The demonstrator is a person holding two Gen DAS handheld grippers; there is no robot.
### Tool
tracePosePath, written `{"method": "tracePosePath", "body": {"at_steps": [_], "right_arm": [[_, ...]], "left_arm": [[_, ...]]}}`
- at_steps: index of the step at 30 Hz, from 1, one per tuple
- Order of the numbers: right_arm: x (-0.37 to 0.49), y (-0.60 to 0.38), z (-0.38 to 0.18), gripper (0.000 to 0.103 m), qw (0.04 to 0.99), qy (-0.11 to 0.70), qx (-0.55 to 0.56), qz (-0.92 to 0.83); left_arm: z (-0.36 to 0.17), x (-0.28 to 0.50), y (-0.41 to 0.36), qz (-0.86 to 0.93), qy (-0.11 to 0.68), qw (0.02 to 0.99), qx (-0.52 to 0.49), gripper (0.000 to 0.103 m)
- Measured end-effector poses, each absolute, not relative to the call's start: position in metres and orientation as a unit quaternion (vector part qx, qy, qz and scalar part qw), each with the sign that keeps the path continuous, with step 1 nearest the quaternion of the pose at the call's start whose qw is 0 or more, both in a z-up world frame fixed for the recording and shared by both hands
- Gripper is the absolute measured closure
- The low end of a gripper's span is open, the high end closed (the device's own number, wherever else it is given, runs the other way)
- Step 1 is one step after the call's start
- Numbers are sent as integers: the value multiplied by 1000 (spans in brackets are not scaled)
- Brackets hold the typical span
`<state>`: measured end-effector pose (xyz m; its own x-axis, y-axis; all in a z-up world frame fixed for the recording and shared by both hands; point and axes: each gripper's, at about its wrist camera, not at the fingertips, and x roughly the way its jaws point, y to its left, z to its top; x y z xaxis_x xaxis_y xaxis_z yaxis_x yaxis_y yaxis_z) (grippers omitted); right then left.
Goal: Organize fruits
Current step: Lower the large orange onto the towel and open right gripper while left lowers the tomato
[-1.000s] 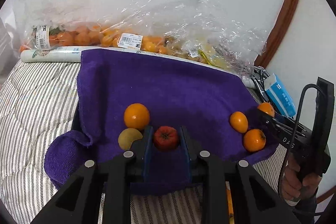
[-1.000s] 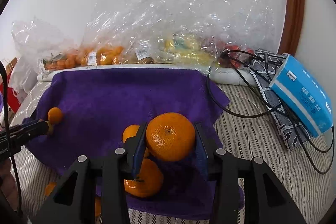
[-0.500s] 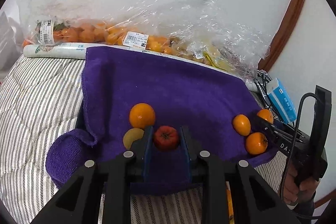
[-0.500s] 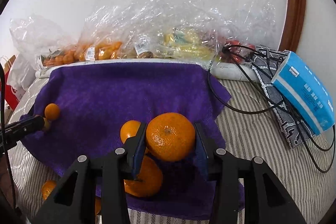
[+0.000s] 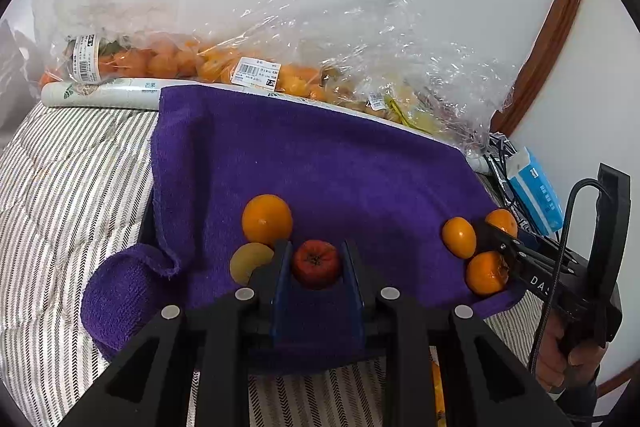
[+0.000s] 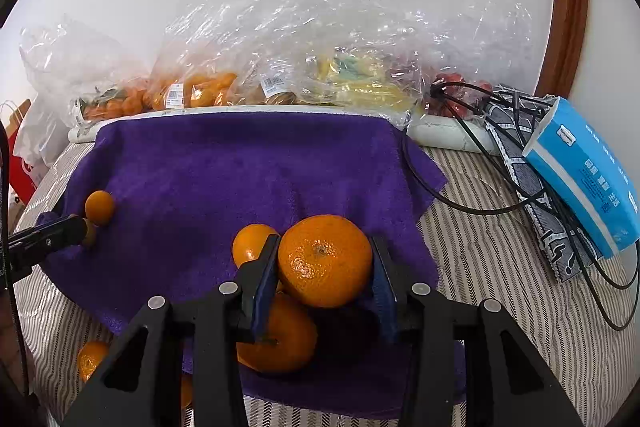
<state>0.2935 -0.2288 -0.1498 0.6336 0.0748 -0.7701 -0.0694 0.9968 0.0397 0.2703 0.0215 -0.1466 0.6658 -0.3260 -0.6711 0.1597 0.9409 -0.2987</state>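
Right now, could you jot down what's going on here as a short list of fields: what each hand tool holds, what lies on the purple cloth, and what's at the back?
left gripper: shut on small red fruit
right gripper: shut on large orange
surface: purple towel over striped bedding
loose near left gripper: an orange, a yellowish fruit
loose near right gripper: two oranges
back: clear bags of fruit against the wall
right side: blue tissue pack, black cables
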Motion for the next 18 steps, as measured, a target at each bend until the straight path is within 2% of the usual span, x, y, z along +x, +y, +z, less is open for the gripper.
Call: {"method": "tracePosePath", "body": {"at_steps": [18], "right_arm": [[292,-225,-151,60,906,421,-17,37]], "left_arm": [[-157,276,14,-129,400,903,-94,79]]}}
